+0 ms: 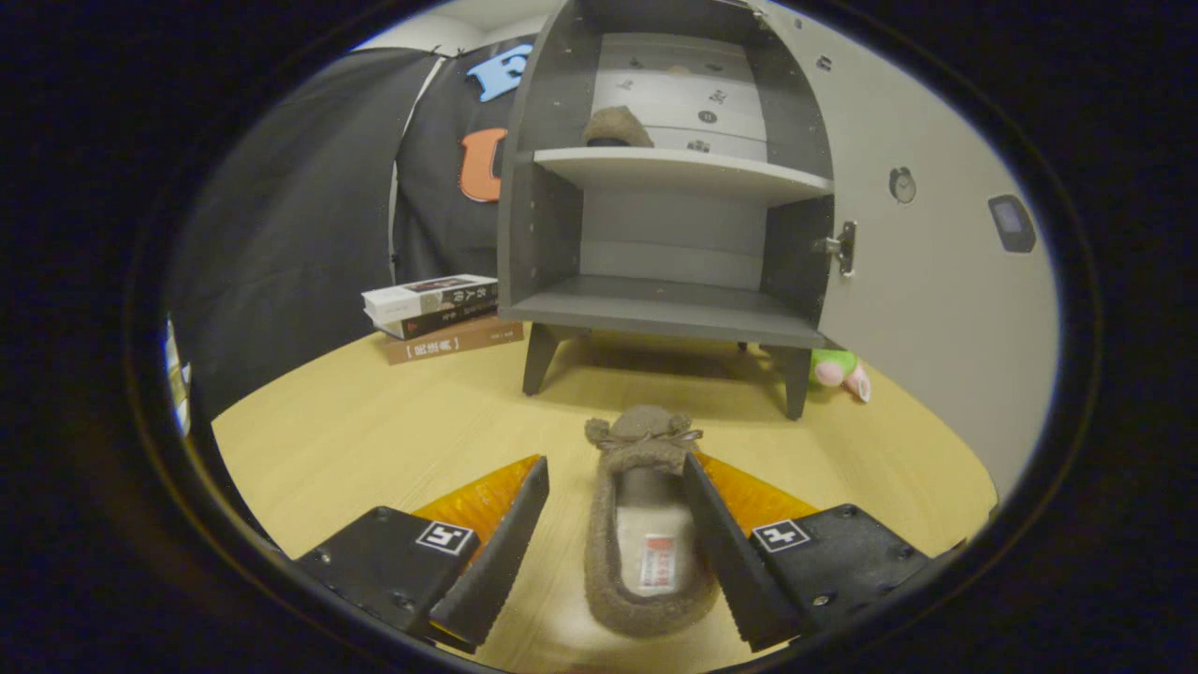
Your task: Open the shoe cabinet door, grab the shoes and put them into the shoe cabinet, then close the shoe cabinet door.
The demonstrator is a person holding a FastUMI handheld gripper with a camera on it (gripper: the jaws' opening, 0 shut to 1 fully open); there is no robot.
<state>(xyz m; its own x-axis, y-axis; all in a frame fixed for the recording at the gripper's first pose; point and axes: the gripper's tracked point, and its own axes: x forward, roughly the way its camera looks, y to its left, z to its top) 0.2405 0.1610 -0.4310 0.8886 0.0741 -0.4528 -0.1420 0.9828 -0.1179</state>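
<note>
Gripper view shows the gripper (613, 496) with its fingers spread apart low in the frame, and a brown slipper (646, 524) lying on the tabletop (356, 440) between them. The slipper's toe, with a small bow, points away toward the cabinet, and its pale lining with a small label faces up. The right finger (730, 552) sits against or just beside the slipper's edge, while the left finger (496, 552) stands clear of it with bare wood between, so the fingers are released and not gripping the shoe.

Beyond the fingers, in the upper middle of the frame, stands the grey shoe cabinet (669, 309) on short legs, its door (927, 281) swung open to the right on a metal hinge. A second brown slipper (618, 126) rests on the upper shelf (683, 173); the lower shelf below it holds nothing visible. To the left of the cabinet lies a stack of books (440, 314) on the tabletop. A green and pink plush toy (840, 370) lies by the cabinet's right legs, close to the open door.
</note>
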